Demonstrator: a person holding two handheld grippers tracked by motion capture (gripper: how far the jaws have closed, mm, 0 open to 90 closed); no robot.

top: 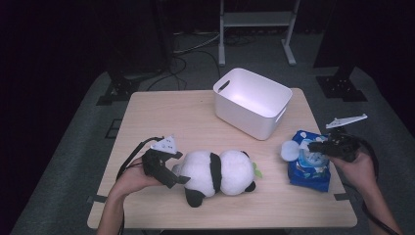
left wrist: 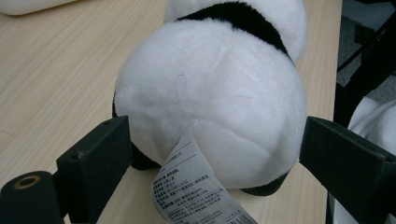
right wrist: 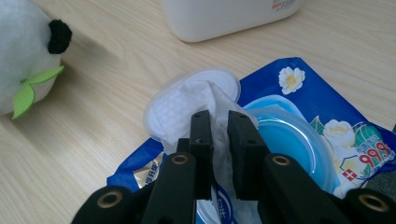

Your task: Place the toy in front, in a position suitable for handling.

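Observation:
A black-and-white panda plush (top: 218,171) lies on its side at the front middle of the table. My left gripper (top: 178,174) is at its left end. In the left gripper view that gripper (left wrist: 215,128) stands open, its jaws on either side of the panda's (left wrist: 210,93) white rear, above a printed tag (left wrist: 191,186). A blue wet-wipe pack (top: 308,169) lies at the right with its lid flipped open. My right gripper (top: 313,146) is over it. In the right gripper view the gripper (right wrist: 219,116) is shut on a white wipe (right wrist: 182,105) coming out of the pack (right wrist: 299,88).
A white plastic bin (top: 252,103) with handle slots stands at the back right of the wooden table (top: 161,117), close behind the pack. The panda's head with its green leaf (right wrist: 28,88) lies left of the pack. Stands and cables are on the floor beyond the table.

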